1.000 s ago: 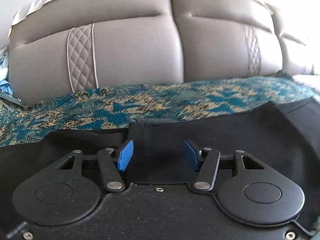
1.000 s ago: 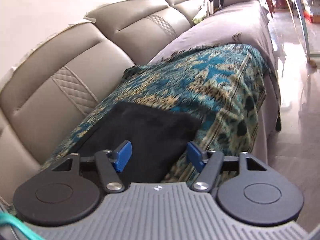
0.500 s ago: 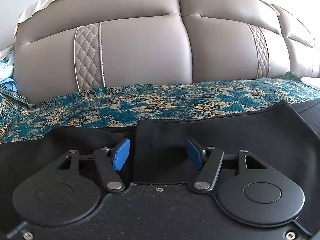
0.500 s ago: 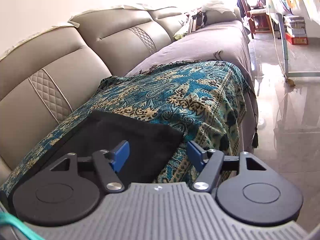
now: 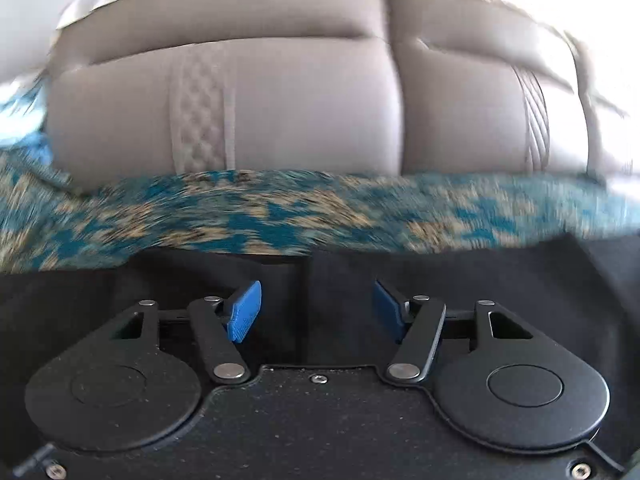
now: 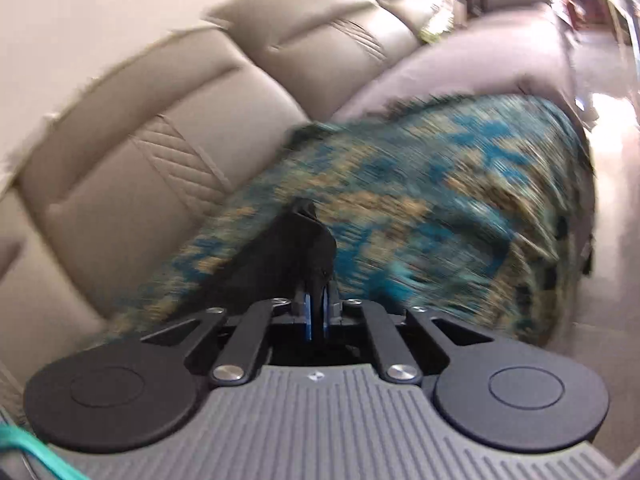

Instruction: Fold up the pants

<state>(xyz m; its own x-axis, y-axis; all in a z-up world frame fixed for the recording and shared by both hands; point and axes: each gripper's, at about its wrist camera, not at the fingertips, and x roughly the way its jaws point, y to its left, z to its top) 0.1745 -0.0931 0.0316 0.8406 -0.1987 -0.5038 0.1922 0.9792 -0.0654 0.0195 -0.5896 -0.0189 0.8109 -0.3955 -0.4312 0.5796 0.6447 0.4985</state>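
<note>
Gripping a bunched corner of the black pants (image 6: 296,256), the right gripper (image 6: 315,316) has its blue pads clenched on the cloth. Left gripper (image 5: 316,310) hangs spread wide over the pants (image 5: 460,280), which lie on the teal patterned throw (image 5: 280,216) covering the sofa (image 5: 304,100).

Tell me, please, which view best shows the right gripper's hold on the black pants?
The right wrist view: the right gripper is shut on a bunched fold of the black pants. The left wrist view shows only flat cloth beneath the open left gripper.
</note>
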